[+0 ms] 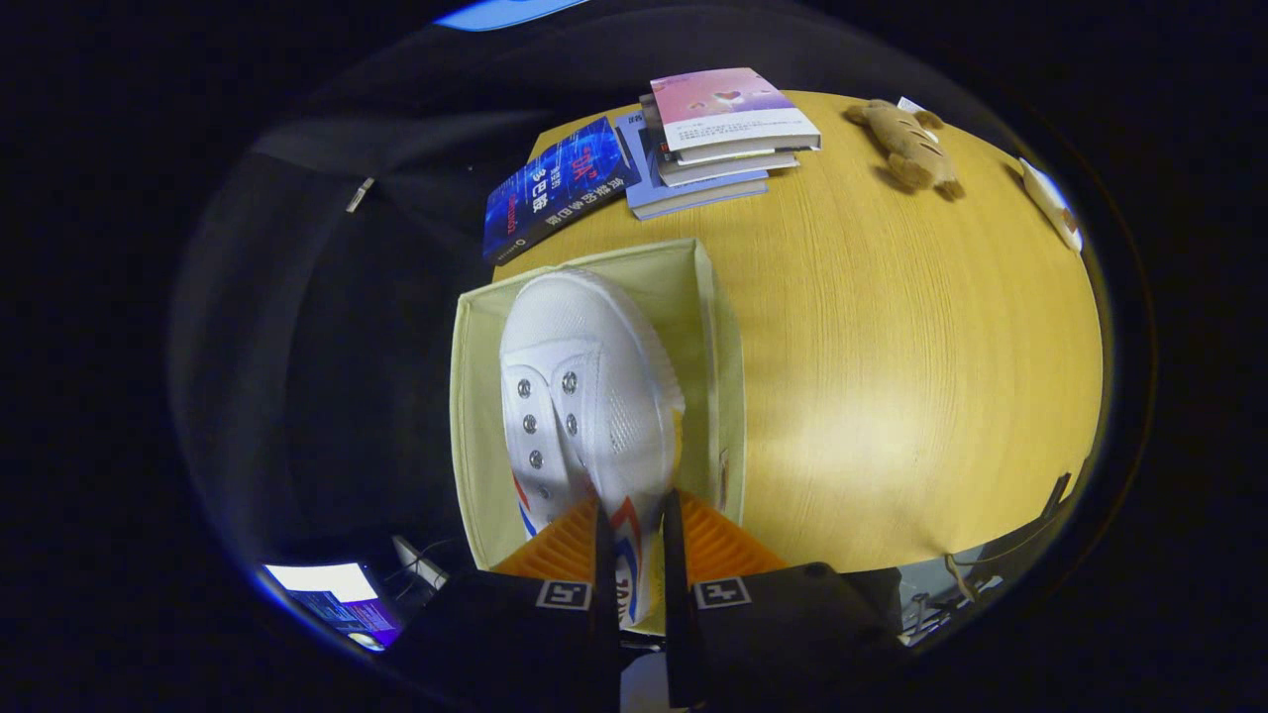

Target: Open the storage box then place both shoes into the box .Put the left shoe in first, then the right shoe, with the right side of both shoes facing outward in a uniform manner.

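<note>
I have the gripper [634,555] pointed steeply down over the box [475,396], its 2 fingers [604,555] closed narrow and pressing on either side of the heel end of 1 white shoe [584,396]. The shoe hangs toe-first inside the open box, eyelets facing the camera, red and blue stripes just ahead of the fingertips. The box stands at the near corner of the table [892,376]; beyond it lie 1 stack of books [723,139], 1 blue book [555,188] beside the stack and 1 plush toy [906,144], all well apart from the box.
</note>
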`<action>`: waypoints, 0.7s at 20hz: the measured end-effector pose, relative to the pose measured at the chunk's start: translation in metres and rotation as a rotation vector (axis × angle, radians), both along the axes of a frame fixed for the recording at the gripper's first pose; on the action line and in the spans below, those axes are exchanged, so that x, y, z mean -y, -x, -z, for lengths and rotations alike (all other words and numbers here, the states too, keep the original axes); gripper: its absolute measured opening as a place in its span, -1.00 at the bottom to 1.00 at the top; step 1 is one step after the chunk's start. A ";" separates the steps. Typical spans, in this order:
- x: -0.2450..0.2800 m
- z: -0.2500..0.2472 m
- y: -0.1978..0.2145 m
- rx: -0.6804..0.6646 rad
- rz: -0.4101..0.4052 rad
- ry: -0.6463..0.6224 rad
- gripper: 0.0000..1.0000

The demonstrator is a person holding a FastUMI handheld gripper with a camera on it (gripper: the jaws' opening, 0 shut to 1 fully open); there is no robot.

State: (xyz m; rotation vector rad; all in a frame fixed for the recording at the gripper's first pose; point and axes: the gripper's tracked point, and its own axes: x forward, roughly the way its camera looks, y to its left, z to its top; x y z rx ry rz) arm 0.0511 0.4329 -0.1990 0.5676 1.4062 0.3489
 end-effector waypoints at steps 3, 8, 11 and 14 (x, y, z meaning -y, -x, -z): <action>-0.012 -0.016 -0.007 0.021 0.019 -0.070 -0.14; -0.007 -0.019 -0.013 0.056 0.033 -0.078 0.96; -0.003 -0.021 -0.013 0.069 0.037 -0.080 0.98; 0.005 -0.026 -0.013 0.101 0.044 -0.080 0.98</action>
